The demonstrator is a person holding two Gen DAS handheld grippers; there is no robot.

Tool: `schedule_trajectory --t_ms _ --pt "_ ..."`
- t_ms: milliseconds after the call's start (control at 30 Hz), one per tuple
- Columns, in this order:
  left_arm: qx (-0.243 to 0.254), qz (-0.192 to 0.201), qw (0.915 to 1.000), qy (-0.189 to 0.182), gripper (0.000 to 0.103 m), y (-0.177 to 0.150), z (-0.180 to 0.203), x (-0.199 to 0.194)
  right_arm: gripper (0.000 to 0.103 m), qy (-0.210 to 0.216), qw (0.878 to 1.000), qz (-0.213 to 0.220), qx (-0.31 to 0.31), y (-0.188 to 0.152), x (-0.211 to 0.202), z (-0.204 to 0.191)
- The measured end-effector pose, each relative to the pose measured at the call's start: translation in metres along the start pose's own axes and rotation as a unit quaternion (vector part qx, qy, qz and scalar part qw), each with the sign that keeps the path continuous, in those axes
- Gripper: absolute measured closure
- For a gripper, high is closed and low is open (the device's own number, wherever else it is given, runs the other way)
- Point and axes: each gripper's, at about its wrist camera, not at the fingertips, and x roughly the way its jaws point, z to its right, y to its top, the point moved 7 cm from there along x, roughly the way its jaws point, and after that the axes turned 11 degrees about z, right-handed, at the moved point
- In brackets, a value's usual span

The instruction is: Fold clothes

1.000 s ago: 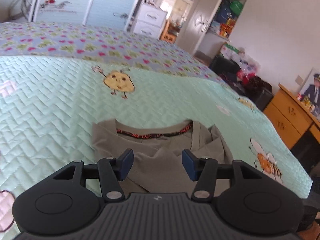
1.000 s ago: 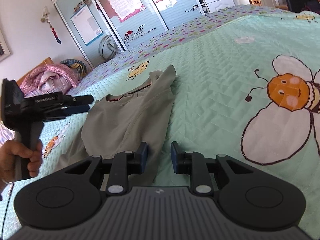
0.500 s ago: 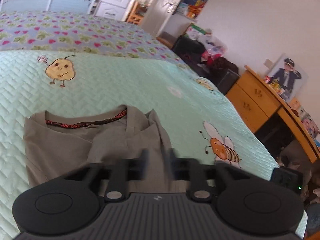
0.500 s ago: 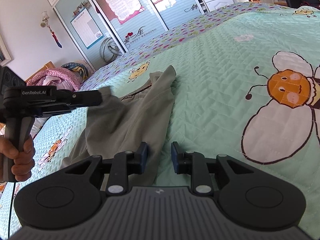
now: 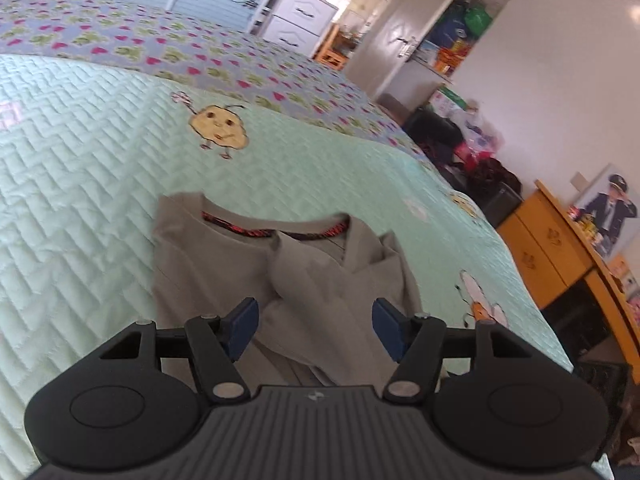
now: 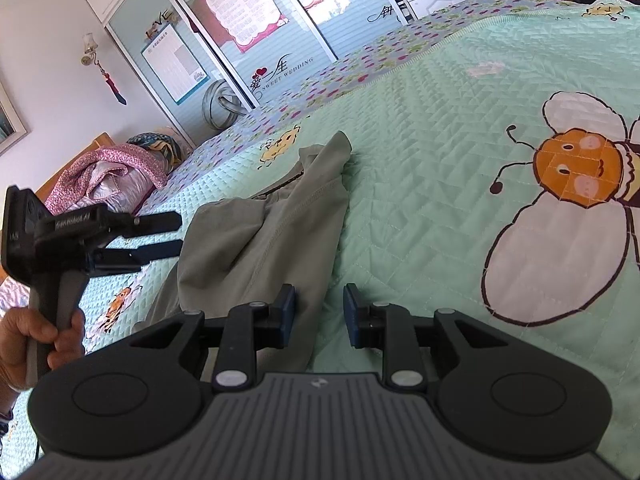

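Note:
A grey-green shirt [image 5: 312,280] with a red-and-black neck band lies on the mint quilted bedspread [image 5: 80,200], one side folded over its middle. My left gripper [image 5: 314,316] hovers just above the shirt's body. Its jaws are opening, with cloth below them and nothing pressed between the pads. In the right wrist view the shirt [image 6: 272,232] stretches away from me. The left gripper [image 6: 181,233] stands by the shirt's left fold with its fingers apart. My right gripper [image 6: 319,300] sits low over the shirt's near right edge, a narrow gap between its pads and no cloth pinched.
A hand [image 6: 24,344] grips the left tool's handle. Pink bedding [image 6: 108,176] is heaped at the bed's far left, in front of a wardrobe [image 6: 240,32]. An orange wooden dresser [image 5: 552,248] stands past the bed's right edge.
Half a second ago the left gripper held a lifted flap of shirt. Now the flap lies over the shirt and the jaws stand wider. The right gripper has not moved.

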Motion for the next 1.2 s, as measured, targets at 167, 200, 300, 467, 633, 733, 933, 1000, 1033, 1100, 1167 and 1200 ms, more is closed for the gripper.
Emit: schedule_trajectory --t_ms 167,200,300,467,633,733,933,1000,1033,1100,1167,1200 --pt "-0.009 -0.006 0.9999 -0.011 0.062 -0.009 -0.005 0.008 0.074 0.001 1.000 0.000 0.002 0.000 0.000 0.000" --pt "-0.011 -0.001 0.9999 -0.012 0.062 -0.009 -0.006 0.008 0.074 0.002 1.000 0.000 0.003 0.000 0.000 0.000" --pt "-0.014 0.017 0.9997 -0.008 0.062 -0.005 -0.011 0.004 0.074 0.003 1.000 0.000 0.005 0.001 0.000 0.000" --pt "0.003 0.020 0.9998 -0.004 0.061 0.001 -0.022 0.002 0.073 0.004 1.000 0.000 0.007 0.001 0.000 0.000" --pt "0.003 -0.007 0.9990 -0.043 0.061 -0.006 -0.025 0.014 0.072 0.006 1.000 0.001 0.007 0.000 0.001 0.000" --pt "-0.004 -0.020 0.9982 -0.057 0.061 -0.011 -0.025 0.018 0.072 0.007 1.000 0.001 0.009 0.001 0.001 0.001" --pt "-0.008 -0.036 0.9980 -0.052 0.085 -0.012 -0.013 0.006 0.072 0.008 1.000 0.001 0.009 0.001 0.002 0.002" --pt "-0.025 -0.033 0.9963 -0.075 0.085 -0.008 0.000 -0.008 0.072 0.008 1.000 0.001 0.010 0.001 0.001 0.002" --pt "-0.032 -0.029 0.9956 -0.083 0.085 -0.006 0.007 -0.016 0.072 0.008 1.000 0.001 0.010 0.002 0.001 0.002" --pt "-0.032 -0.029 0.9974 -0.058 0.085 -0.005 0.010 -0.026 0.072 0.008 1.000 0.001 0.011 0.002 0.001 0.002" --pt "-0.045 -0.035 0.9979 -0.029 0.084 -0.010 0.002 -0.033 0.071 0.009 1.000 0.001 0.011 0.001 0.001 0.002" --pt "-0.058 -0.041 0.9973 -0.018 0.083 -0.013 -0.004 -0.035 0.071 0.009 1.000 0.001 0.012 0.001 0.001 0.001"
